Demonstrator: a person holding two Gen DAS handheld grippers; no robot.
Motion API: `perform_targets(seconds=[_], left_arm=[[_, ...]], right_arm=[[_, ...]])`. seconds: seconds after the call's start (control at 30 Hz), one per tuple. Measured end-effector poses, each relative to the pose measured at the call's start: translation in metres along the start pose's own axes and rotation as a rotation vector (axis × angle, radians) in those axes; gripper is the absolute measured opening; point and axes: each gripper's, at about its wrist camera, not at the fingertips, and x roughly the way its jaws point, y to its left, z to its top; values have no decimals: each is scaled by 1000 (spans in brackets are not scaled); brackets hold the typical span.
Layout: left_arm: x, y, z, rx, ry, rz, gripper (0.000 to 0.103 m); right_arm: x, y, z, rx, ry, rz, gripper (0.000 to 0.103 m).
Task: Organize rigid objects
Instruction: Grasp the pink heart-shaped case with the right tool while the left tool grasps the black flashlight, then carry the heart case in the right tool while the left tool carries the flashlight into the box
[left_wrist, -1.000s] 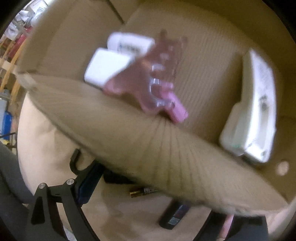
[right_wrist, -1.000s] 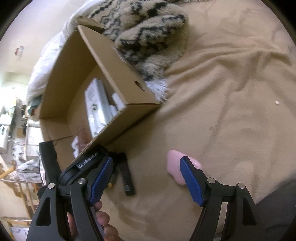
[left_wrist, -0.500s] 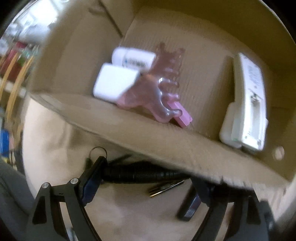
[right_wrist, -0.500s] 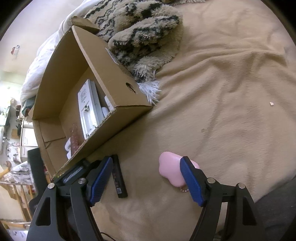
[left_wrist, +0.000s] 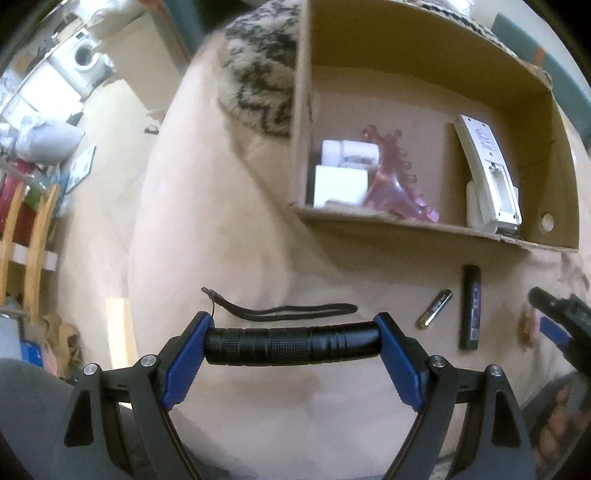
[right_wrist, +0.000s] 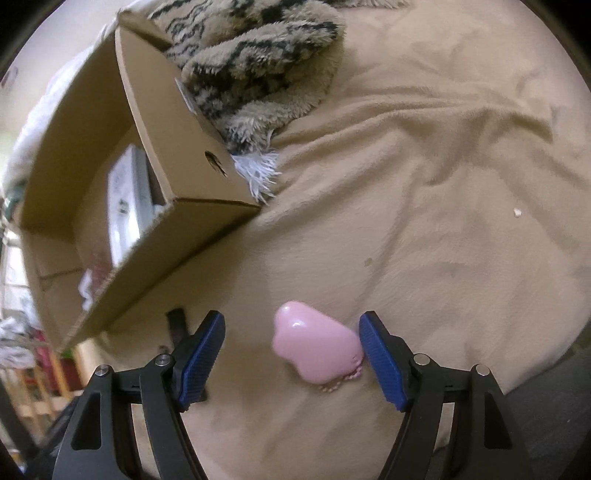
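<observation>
Left tool (left_wrist: 291, 341) clamps a black flashlight (left_wrist: 291, 341) end to end between its blue pads, the barrel lying crosswise, and the flashlight's wrist strap (left_wrist: 284, 310) trails on the beige blanket (left_wrist: 229, 229) just beyond it. Ahead and to the right of the flashlight sits the open cardboard box (left_wrist: 406, 221), its near wall standing between the tool and the box floor. Inside the box lie a white remote-like device (left_wrist: 487, 173) against the right wall, a pink translucent claw clip (left_wrist: 391, 177) near the middle, and white blocks (left_wrist: 341, 181) on the left. On the blanket in front of the box's near wall lie a small battery (left_wrist: 434, 308) and, just right of it, a slim black stick (left_wrist: 471, 308). A fuzzy patterned throw (left_wrist: 262, 85) is bunched against the box's left wall.

Right tool (right_wrist: 291, 350) stands wide open over the blanket (right_wrist: 424, 184), gripping nothing. A pink cloud-shaped item (right_wrist: 316, 347) lies between its pads, close beside the right pad; contact cannot be judged. In this view the box (right_wrist: 177, 122) sits to the upper left of the pink item, with the throw (right_wrist: 251, 62) pressed along its far side. The black stick (right_wrist: 176, 323) shows partly behind the left pad, just in front of the box's near wall.
</observation>
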Motion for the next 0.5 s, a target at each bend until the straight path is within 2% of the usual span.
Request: perform_targets(seconds=[0.03, 0.17, 0.2, 0.23, 0.27, 0.5], left_arm=[[-4, 14, -18, -7, 1, -7, 86], [-4, 22, -18, -36, 13, -38, 86], [-4, 22, -12, -38, 5, -37, 86], [4, 30, -3, -36, -1, -34, 86], [2, 26, -4, -32, -11, -28, 86], [5, 20, -3, -44, -2, -40, 86]], right_arm=[[3, 2, 0, -15, 1, -27, 79], [12, 17, -6, -124, -1, -125, 78], [12, 20, -8, -151, -11, -141, 73], [12, 23, -11, -176, -21, -161, 54], [11, 27, -13, -196, -30, -176, 51], [-3, 40, -25, -262, -72, -137, 51]])
